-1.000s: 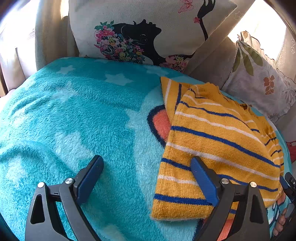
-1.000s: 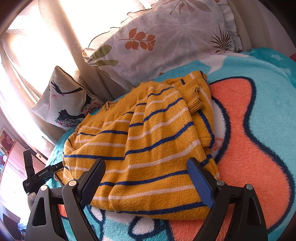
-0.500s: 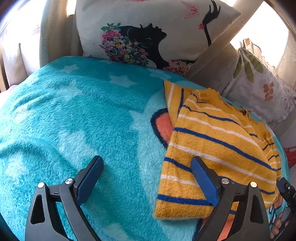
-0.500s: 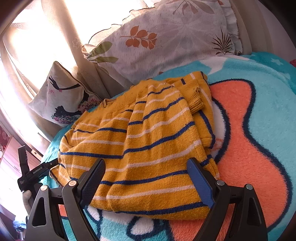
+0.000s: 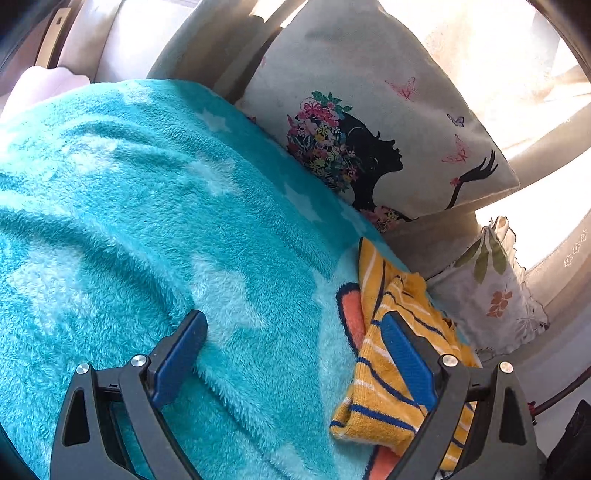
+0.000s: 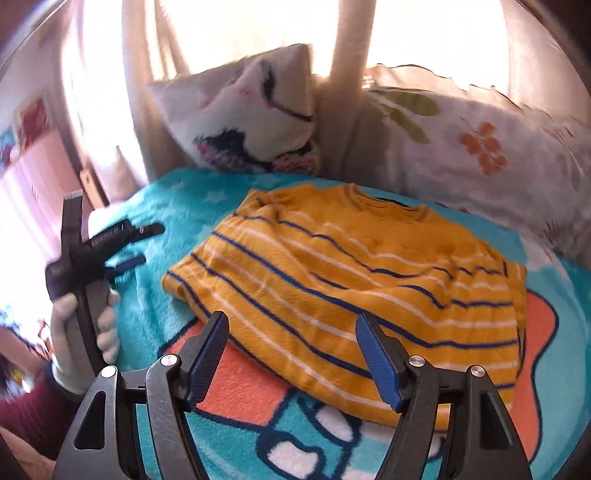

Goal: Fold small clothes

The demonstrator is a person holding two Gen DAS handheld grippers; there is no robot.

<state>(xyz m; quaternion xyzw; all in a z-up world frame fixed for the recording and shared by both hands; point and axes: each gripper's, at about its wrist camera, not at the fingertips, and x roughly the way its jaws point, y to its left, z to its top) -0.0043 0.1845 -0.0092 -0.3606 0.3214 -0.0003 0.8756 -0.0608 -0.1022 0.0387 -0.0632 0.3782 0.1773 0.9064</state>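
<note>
Swinging both grippers away, we have left the sweater [image 6: 354, 291] folded on the blanket [image 5: 155, 229]; left gripper [image 5: 291, 354] and right gripper [image 6: 291, 354] hang apart, empty, so this fold looks finished.

A fluffy teal blanket [image 5: 155, 236] with pale stars and an orange cartoon patch [image 6: 243, 384] covers the bed. Behind it lean a pillow [image 5: 388, 140] printed with a woman's silhouette and a leaf-print pillow [image 6: 480, 147], against sunlit curtains [image 6: 236, 33].
</note>
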